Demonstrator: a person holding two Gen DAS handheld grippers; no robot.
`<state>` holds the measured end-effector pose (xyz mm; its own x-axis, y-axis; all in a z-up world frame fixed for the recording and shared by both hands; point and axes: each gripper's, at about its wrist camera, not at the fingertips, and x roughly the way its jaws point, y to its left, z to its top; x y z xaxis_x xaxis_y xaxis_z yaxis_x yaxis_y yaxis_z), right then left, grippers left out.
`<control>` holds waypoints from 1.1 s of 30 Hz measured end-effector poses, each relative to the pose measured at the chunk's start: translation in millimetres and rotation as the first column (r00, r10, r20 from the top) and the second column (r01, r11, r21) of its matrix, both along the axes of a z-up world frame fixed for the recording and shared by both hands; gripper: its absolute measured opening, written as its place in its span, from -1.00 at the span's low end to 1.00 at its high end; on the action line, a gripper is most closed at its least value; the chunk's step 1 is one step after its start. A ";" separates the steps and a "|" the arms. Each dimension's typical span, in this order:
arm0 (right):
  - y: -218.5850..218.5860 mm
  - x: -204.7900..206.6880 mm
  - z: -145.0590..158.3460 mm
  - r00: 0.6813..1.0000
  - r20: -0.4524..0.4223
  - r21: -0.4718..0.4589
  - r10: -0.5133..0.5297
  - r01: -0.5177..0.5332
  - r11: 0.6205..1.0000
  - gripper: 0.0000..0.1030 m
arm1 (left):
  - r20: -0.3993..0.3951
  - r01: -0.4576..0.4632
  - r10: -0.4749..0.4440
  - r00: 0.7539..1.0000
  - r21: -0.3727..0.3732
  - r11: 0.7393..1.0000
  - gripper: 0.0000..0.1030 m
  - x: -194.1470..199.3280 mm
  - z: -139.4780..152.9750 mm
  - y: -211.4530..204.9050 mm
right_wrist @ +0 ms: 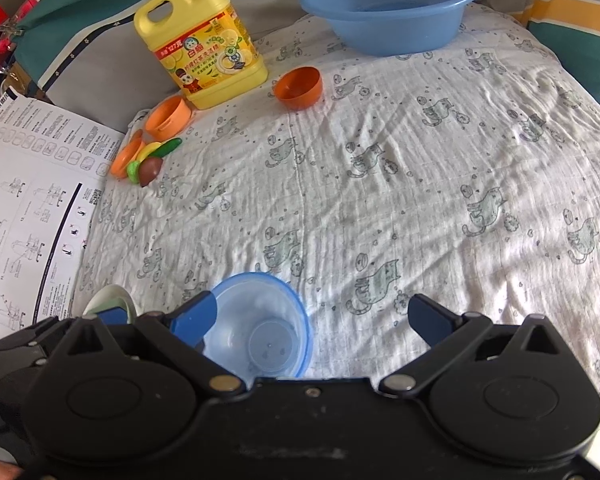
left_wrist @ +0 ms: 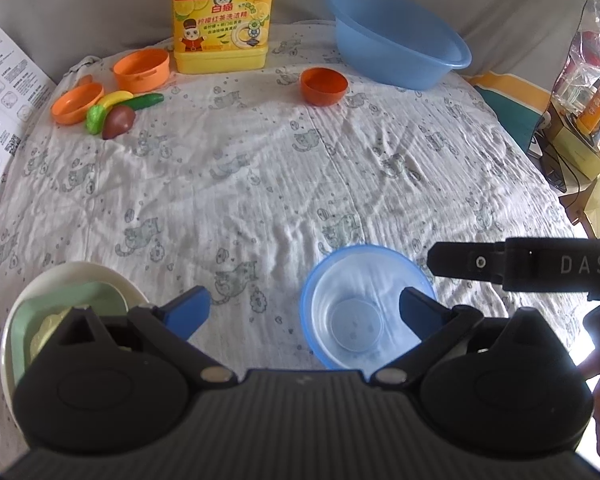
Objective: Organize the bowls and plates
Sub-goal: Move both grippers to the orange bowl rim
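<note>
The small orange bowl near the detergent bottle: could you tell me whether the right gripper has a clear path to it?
Probably yes: the open right gripper faces bare cloth up to the orange bowl, which stands apart from the detergent bottle.

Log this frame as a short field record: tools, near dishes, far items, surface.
left tool: open, empty
right tool: open, empty
near bowl: clear blue bowl, upright, empty, ahead of both tools
plate stack: white plate with green dish on it, near left
far bowls: orange bowl, blue basin
other: detergent jug, toy food
surface: cat-print cloth
</note>
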<state>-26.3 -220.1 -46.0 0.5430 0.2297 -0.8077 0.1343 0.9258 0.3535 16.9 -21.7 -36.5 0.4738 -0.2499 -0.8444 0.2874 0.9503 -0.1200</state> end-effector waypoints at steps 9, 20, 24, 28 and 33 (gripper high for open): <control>-20.1 27.3 2.2 0.999 0.021 -0.021 -0.039 0.039 0.999 1.00 | 0.050 0.002 -0.004 0.999 0.025 1.000 1.00 32.4 5.5 -1.5; -58.5 83.5 -6.8 0.991 0.115 -0.033 -0.061 0.065 0.997 1.00 | 0.112 0.011 -0.017 0.994 0.057 0.998 1.00 104.6 7.5 -15.6; -67.2 117.5 -10.2 0.995 0.077 -0.016 -0.063 0.065 0.998 1.00 | 0.128 0.006 -0.015 0.992 0.069 0.998 1.00 137.7 2.6 -25.1; -73.1 154.5 -11.0 0.994 0.054 -0.003 -0.091 0.091 0.996 0.97 | 0.139 0.008 -0.021 0.990 0.094 0.996 1.00 172.6 -6.0 -39.7; -69.9 197.1 -7.9 0.993 0.082 0.021 -0.086 0.084 0.996 0.65 | 0.138 0.009 -0.023 0.990 0.101 0.995 1.00 209.9 -19.2 -60.0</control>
